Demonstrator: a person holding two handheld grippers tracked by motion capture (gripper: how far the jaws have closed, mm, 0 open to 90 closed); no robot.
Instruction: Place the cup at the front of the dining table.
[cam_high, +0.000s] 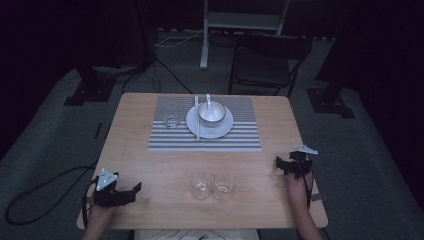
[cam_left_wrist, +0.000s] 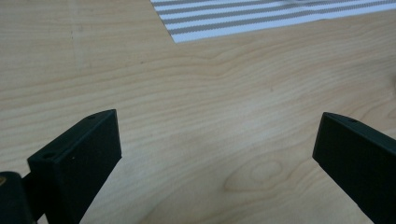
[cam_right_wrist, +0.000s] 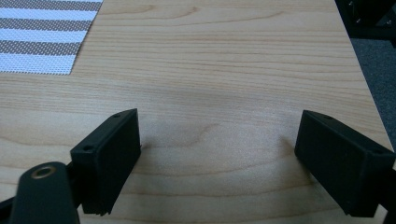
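Note:
My left gripper (cam_high: 134, 194) rests near the table's front left corner, open, with bare wood between its jaws (cam_left_wrist: 217, 130). My right gripper (cam_high: 278, 166) sits by the right edge, also open over bare wood (cam_right_wrist: 218, 126). Two clear glasses (cam_high: 201, 185) (cam_high: 224, 187) stand side by side at the front middle, between the grippers and apart from both. On a grey striped placemat (cam_high: 240, 137) at the back stand a white plate (cam_high: 225, 127) with a metal bowl (cam_high: 211, 113) and a white spoon (cam_high: 208, 99), chopsticks (cam_high: 197, 120) and a third glass (cam_high: 171, 120).
The wooden table (cam_high: 160, 165) ends close to the right gripper's outer side (cam_right_wrist: 369, 93). A black folding chair (cam_high: 267, 60) and a white stand (cam_high: 205, 35) are on the floor behind the table. Cables trail on the carpet at left.

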